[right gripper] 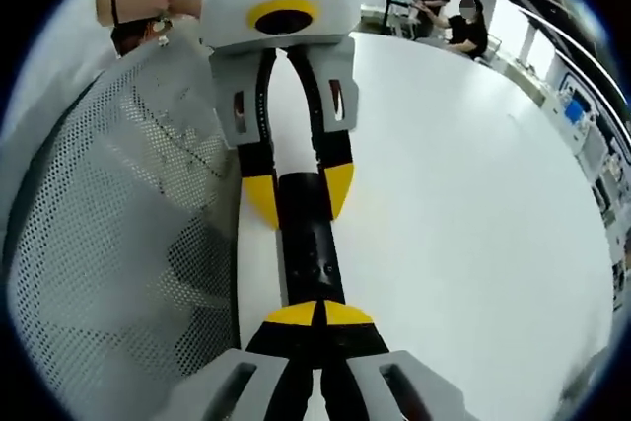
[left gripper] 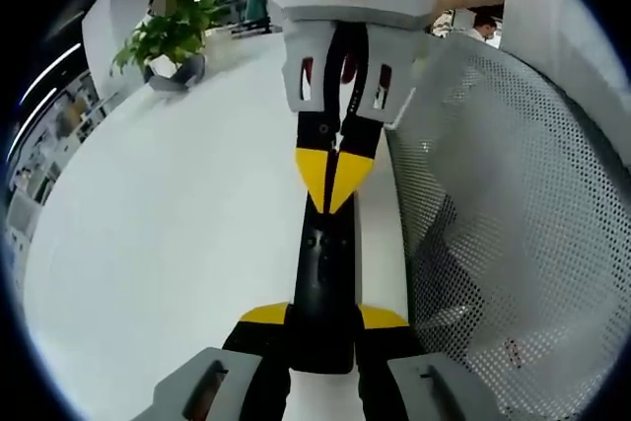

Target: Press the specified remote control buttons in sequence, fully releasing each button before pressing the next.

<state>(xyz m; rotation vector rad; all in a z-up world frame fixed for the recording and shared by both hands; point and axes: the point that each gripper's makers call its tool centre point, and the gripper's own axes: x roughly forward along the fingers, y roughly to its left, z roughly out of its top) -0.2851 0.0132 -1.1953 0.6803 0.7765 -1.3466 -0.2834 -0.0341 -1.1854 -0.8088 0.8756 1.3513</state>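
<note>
White tabletop (left gripper: 177, 244) carries a potted plant (left gripper: 170, 44) at its far left edge in the left gripper view; a black remote control (left gripper: 325, 283) lies lengthwise at centre; the left gripper (left gripper: 323, 327) clamps the remote's near end between its yellow-tipped fingers (left gripper: 264, 315); the right gripper (left gripper: 335, 179) enters from the top, fingertips pinched together and touching the remote's upper face; a white mesh panel (left gripper: 513, 224) stands just right of the remote; in the right gripper view the remote (right gripper: 308, 244) runs between the right gripper's closed tips (right gripper: 317, 315) and the left gripper's grasping fingers (right gripper: 258, 194).
</note>
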